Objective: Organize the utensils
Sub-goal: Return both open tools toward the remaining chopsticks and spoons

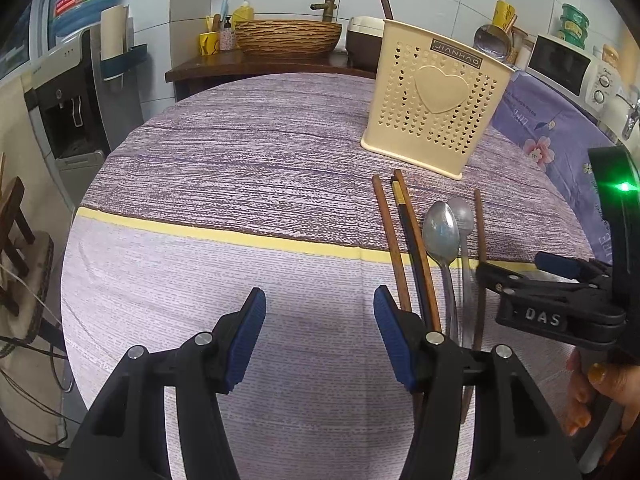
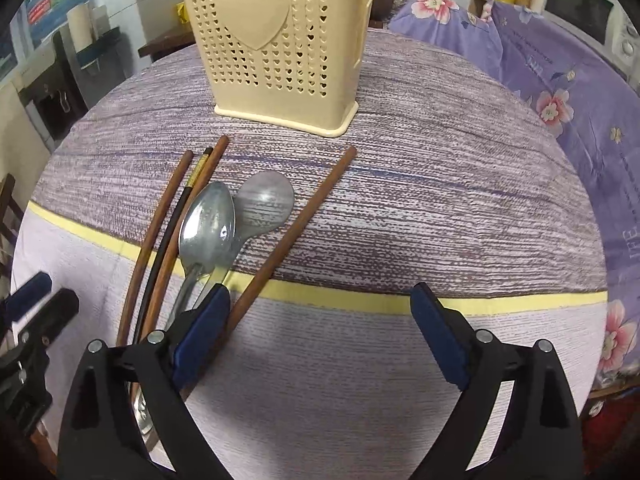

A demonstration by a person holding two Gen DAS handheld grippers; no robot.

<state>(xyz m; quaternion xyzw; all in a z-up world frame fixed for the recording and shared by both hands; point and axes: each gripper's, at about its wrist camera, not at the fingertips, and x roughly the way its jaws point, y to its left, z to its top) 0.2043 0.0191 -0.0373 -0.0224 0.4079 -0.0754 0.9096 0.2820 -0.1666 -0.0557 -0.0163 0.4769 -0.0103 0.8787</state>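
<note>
A cream perforated utensil holder (image 1: pixel 436 108) (image 2: pixel 280 52) with a heart on its front stands upright on the table. In front of it lie two brown chopsticks (image 2: pixel 160 232) and a black one (image 2: pixel 172 232), two metal spoons (image 2: pixel 208 220) (image 1: pixel 440 232), and a lone brown chopstick (image 2: pixel 304 220) (image 1: pixel 480 232). My right gripper (image 2: pixel 320 292) (image 1: pixel 512 264) hangs open over their near ends. Its left finger covers the spoon handles, and the lone chopstick runs just inside that finger, untouched by the pads. My left gripper (image 1: pixel 320 300) (image 2: pixel 40 292) is open over bare cloth, left of the utensils.
A purple striped tablecloth with a yellow band (image 1: pixel 200 232) covers the table. A floral cloth (image 2: pixel 552 92) drapes something at the right, below a microwave (image 1: pixel 568 68). A water dispenser (image 1: pixel 72 96) stands at the left, and a wicker bowl (image 1: pixel 286 36) sits on a counter behind.
</note>
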